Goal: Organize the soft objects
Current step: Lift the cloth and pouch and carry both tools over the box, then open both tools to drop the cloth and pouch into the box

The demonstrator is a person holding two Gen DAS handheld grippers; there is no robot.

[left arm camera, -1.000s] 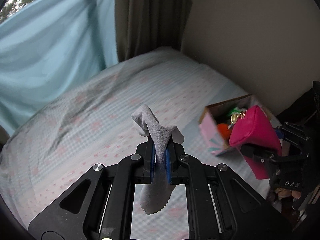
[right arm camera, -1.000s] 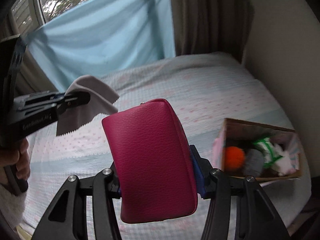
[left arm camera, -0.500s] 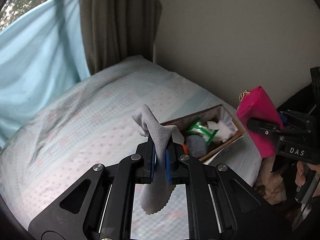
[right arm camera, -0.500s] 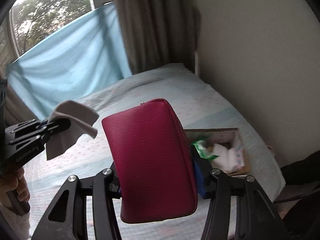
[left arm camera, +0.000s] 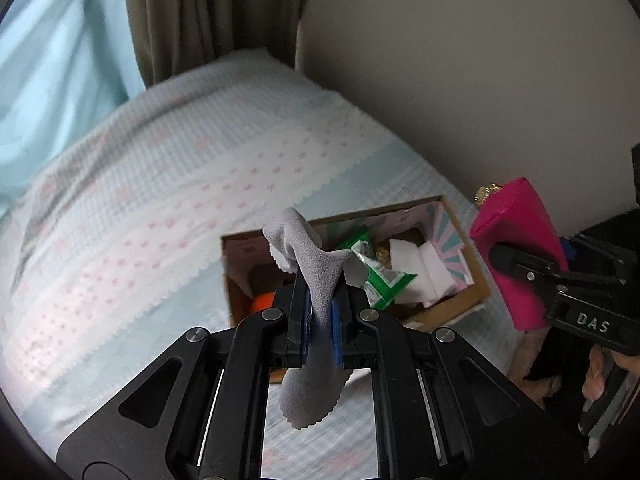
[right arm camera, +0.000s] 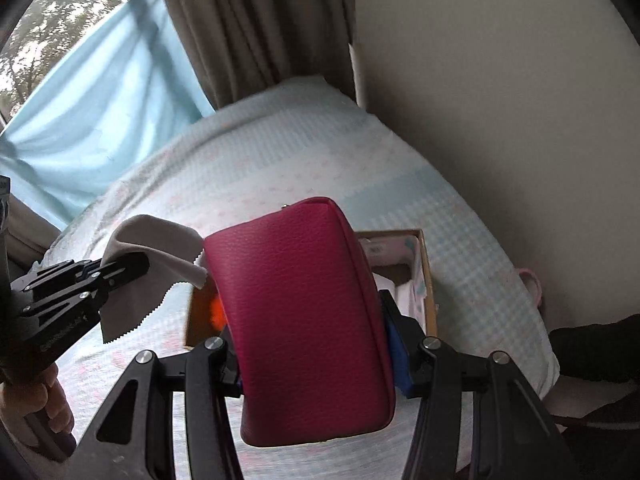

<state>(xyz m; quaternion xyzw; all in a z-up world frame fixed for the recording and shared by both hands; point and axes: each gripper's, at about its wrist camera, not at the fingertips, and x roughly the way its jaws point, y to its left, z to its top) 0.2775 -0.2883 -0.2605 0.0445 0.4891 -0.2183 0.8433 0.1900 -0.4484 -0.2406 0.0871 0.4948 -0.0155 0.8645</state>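
Observation:
My left gripper (left arm camera: 320,312) is shut on a grey cloth (left arm camera: 316,276) with zigzag edges and holds it above the near left part of an open cardboard box (left arm camera: 476,280) on the bed. The box holds a green packet (left arm camera: 380,270), white tissue (left arm camera: 424,264) and an orange ball (left arm camera: 262,302). My right gripper (right arm camera: 312,340) is shut on a magenta pouch (right arm camera: 304,312), held above the box (right arm camera: 426,268). The pouch (left arm camera: 520,248) also shows at the right of the left wrist view, and the cloth (right arm camera: 144,252) at the left of the right wrist view.
The bed (left arm camera: 160,200) has a pale blue cover with pink dots. A beige wall (left arm camera: 460,60) runs along its right side. Brown curtains (left arm camera: 208,12) and a light blue drape (left arm camera: 52,60) hang at the far end. The box sits near the bed's right edge.
Both grippers have moved toward the box with their loads. The box now lies directly under and ahead of the cloth and the pouch.

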